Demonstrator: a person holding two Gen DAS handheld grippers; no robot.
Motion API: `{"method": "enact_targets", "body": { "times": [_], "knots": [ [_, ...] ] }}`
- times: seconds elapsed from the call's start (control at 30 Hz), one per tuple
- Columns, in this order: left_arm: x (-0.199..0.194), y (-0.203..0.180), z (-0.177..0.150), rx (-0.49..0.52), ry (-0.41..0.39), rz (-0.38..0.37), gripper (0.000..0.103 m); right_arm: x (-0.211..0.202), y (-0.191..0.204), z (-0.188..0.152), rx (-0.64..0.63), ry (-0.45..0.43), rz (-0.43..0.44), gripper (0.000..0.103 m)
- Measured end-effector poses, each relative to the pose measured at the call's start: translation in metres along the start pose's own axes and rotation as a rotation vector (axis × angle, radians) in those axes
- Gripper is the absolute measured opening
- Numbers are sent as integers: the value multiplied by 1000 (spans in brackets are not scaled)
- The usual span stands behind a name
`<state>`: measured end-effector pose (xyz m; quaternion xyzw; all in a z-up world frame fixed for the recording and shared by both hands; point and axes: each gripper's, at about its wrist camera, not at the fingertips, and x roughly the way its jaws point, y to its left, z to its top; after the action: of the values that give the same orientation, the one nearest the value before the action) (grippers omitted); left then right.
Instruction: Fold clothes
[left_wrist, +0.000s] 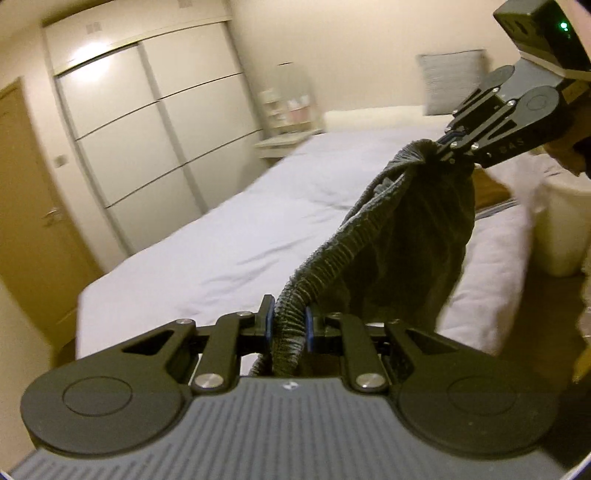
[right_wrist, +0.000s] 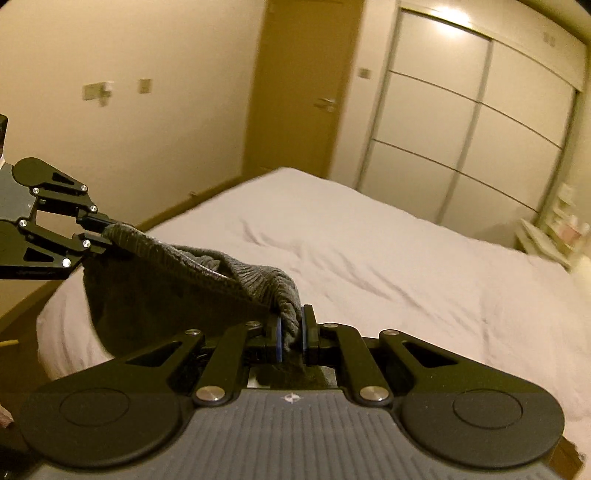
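We see a bed (right_wrist: 369, 251) under a wrinkled white sheet (left_wrist: 207, 258), pillow (left_wrist: 491, 266) at its edge.

The wide white bed sheet (right_wrist: 369, 258) lies bare and open across its middle and far end, leaving free passage above it. A dark grey ribbed knit garment (left_wrist: 406, 229) hangs stretched between the left gripper (left_wrist: 290, 325) and right gripper (right_wrist: 291, 332), blocking the near space. A cream round bin (left_wrist: 561, 225) stands at the right.
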<state>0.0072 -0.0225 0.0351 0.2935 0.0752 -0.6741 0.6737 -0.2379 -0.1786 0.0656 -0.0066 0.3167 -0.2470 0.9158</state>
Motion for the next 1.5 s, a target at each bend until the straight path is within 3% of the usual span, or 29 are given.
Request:
{"method": "enact_targets", "body": {
  "times": [0.13,0.23,0.3,0.4,0.5,0.57,0.63,0.73,0.9,1.13,1.2,1.27,1.33,1.37,1.4,1.43,1.5],
  "knots": [
    [33,-1,35,37,-11,-94,13,-12,-46,5,0,17,-43,8],
    [88,8,58,42,6,-121,14,30,-98,12,25,63,-18,8],
    [137,10,68,28,38,-126,14,76,-134,10,48,108,11,8],
    [252,26,67,-71,141,-112,18,176,-205,-6,127,202,71,11],
    [380,50,44,-236,309,-50,29,293,-268,-35,200,314,78,52],
    [439,64,25,-309,399,-17,28,349,-291,-51,197,371,50,52],
    [470,75,10,-354,452,32,29,374,-311,-63,237,378,87,52],
    [476,77,-14,-445,503,53,38,393,-320,-80,286,419,109,56],
    [471,60,-64,-602,611,21,40,409,-312,-136,382,562,141,60],
    [519,55,-112,-794,725,-120,41,420,-308,-197,584,634,147,62],
    [525,60,-118,-879,728,-168,38,428,-310,-199,630,610,135,62],
    [527,66,-116,-946,710,-212,6,436,-314,-199,670,586,116,62],
    [522,73,-108,-940,678,-212,3,447,-316,-198,667,606,113,61],
    [518,77,-102,-914,658,-200,2,453,-316,-198,664,618,113,55],
    [513,81,-96,-889,638,-188,2,459,-317,-199,660,631,112,26],
    [509,86,-90,-864,618,-175,2,465,-318,-199,657,643,111,9],
    [499,98,-69,-824,560,-138,2,462,-319,-187,610,641,113,7]
  ]
}}
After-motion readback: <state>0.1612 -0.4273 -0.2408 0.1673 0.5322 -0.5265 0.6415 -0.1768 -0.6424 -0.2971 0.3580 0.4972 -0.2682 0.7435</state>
